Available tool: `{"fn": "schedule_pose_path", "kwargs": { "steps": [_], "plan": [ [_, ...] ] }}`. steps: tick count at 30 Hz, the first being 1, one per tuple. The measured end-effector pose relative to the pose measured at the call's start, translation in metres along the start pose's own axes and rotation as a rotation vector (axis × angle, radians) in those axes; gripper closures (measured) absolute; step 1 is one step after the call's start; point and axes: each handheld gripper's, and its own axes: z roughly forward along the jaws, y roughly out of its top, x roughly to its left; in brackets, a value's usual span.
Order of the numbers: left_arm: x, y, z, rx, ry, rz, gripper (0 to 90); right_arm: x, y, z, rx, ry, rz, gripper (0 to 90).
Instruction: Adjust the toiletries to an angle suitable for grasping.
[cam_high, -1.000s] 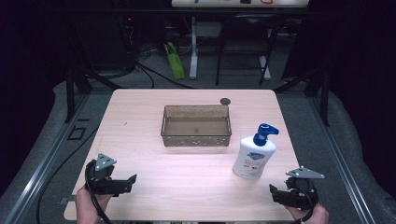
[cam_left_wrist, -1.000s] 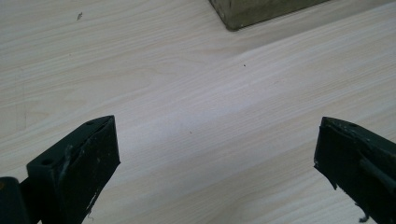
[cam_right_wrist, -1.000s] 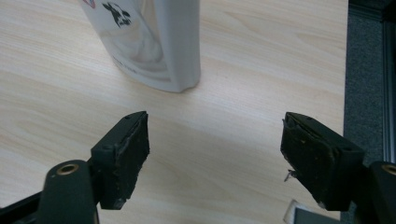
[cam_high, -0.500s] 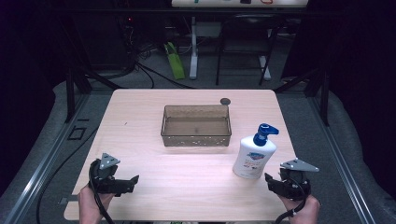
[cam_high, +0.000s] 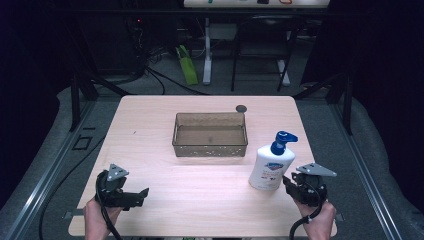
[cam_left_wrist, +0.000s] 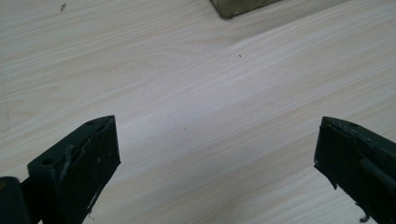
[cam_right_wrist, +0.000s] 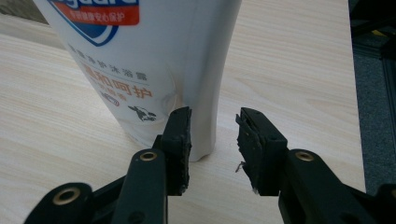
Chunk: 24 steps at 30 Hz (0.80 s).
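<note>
Bottle: white pump bottle (cam_high: 270, 167) with a blue pump head (cam_high: 284, 137) stands upright on the table (cam_high: 200, 185), near its right front edge, apart from the brown basket (cam_high: 210, 116) at mid-table.
Right claw: the right gripper (cam_high: 287, 181) sits low, just beside the bottle's base. Its jaws have just been closing and are drawn in narrow, with a small gap between the pads. In the right gripper view (cam_right_wrist: 214, 135) the bottle's (cam_right_wrist: 154, 70) lower corner shows just past the tips, and nothing is clamped.
Left claw: the left gripper (cam_high: 142, 196) rests near the front left edge, its jaws spread wide over bare wood (cam_left_wrist: 217, 144), holding nothing.
Step in hand: judged to be the approach for gripping the bottle.
How to do it well: the gap looks too narrow for the body, so spread the jaws before moving in, or a tip will likely push the base and tip the bottle.
Grip spot: the narrower sides around mid-height, below the label's widest part, should give the pads flat contact.
Caution: the plastic looks smooth and the pump makes it top-heavy, so close squarely and lift straight.
</note>
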Motion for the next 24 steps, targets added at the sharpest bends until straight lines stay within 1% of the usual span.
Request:
{"fn": "schedule_pose_path", "kwargs": {
  "steps": [8, 10, 16, 17, 18, 21, 24],
  "plan": [
    [0.0, 0.0, 0.001, 0.006, 0.0, 0.005, 0.2, -0.003, 0.003, 0.005, 0.002, -0.008, -0.017, 63.4],
    [0.0, 0.0, 0.001, 0.012, 0.001, 0.004, 0.0, -0.004, 0.004, 0.007, 0.001, -0.008, -0.014, 63.0],
    [0.001, 0.0, 0.001, 0.003, 0.006, -0.003, 0.0, -0.007, 0.006, 0.01, -0.002, -0.001, -0.01, 62.1],
    [0.001, 0.0, 0.001, 0.002, 0.006, -0.003, 0.0, -0.007, 0.006, 0.011, -0.005, -0.003, -0.018, 61.7],
    [0.001, 0.0, 0.001, 0.003, 0.005, -0.001, 0.0, -0.007, 0.007, 0.011, -0.007, -0.004, -0.022, 61.8],
    [0.0, 0.0, 0.001, 0.008, 0.001, 0.004, 0.0, -0.01, 0.008, 0.015, -0.01, 0.008, -0.012, 61.6],
    [-0.001, 0.0, 0.002, 0.008, -0.001, 0.012, 0.0, -0.01, 0.009, 0.016, -0.01, 0.003, -0.015, 61.6]
  ]
}}
